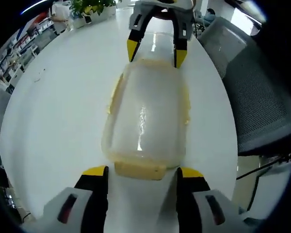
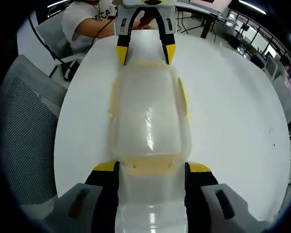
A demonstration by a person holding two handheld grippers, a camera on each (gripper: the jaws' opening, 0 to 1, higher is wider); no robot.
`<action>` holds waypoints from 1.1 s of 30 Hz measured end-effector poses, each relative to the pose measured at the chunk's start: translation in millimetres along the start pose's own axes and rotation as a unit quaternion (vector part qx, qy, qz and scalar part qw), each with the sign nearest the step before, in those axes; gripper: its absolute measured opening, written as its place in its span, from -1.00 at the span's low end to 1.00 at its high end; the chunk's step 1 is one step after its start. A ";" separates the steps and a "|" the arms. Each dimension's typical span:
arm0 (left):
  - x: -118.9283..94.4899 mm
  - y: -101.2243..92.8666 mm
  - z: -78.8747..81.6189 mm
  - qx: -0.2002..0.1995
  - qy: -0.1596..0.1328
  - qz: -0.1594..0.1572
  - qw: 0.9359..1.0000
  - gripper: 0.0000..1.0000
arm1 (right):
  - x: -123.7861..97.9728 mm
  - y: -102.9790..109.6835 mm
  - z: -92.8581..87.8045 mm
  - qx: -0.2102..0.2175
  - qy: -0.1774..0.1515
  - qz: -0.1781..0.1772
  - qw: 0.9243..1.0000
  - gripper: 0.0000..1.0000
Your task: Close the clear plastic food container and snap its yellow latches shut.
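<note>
Container [image 1: 145,116] of clear plastic lying lengthwise on white counter [image 1: 53,111], mid-frame in both views, lid seemingly already down on the base, though how fully seated cannot be told. Yellow latches along its edges: near end latch [image 1: 139,170] low in the left gripper view, just above and between the jaws; another end latch [image 2: 148,165] low in the right gripper view, placed likewise; side latch [image 2: 183,97] right of centre there, looking unsnapped. Left claw [image 1: 141,174] spread wide, straddling one short end, holding nothing; right claw [image 2: 152,170] equally wide at the opposite end, also empty. Each claw also visible at the top of the other's frame, yellow tips flanking the far end. Probably positioned this way to brace the box from both ends, stopping it sliding on the smooth counter while the end latches get pressed down. Grey mesh chair [image 1: 262,92] at right edge of the left gripper view; seated person [image 2: 87,22] at upper left of the right gripper view.
</note>
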State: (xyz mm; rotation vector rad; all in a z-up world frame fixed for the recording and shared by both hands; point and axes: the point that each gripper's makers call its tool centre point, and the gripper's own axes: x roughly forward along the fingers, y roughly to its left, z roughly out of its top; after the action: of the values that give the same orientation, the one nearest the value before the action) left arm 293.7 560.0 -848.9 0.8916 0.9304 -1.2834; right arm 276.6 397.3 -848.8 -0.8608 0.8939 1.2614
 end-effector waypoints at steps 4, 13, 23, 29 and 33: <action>0.7 -0.2 1.0 0.012 0.004 -0.006 1.000 -0.05 | 0.0 -1.0 -0.1 0.000 0.000 -0.001 1.000 0.05; 1.2 -2.0 3.4 0.046 0.016 -0.018 0.999 -0.17 | 0.4 3.9 -1.0 -0.008 0.012 0.023 1.000 -0.23; 1.3 -1.8 3.9 0.052 0.023 -0.021 0.998 -0.31 | 0.7 3.6 -1.6 -0.013 0.026 0.026 0.999 -0.25; 1.2 -2.1 4.8 0.057 0.026 -0.022 0.998 -0.31 | 1.7 3.0 -2.1 -0.029 0.039 0.032 0.998 -0.24; 1.4 -1.7 4.4 0.049 0.022 -0.022 0.998 -0.31 | 1.6 3.2 -1.5 -0.024 0.051 0.032 0.998 -0.24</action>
State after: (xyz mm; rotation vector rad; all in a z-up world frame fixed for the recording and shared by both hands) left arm 292.4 555.3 -848.6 0.9847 0.9317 -1.3609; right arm 273.4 396.9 -851.1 -0.9480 0.9834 1.3085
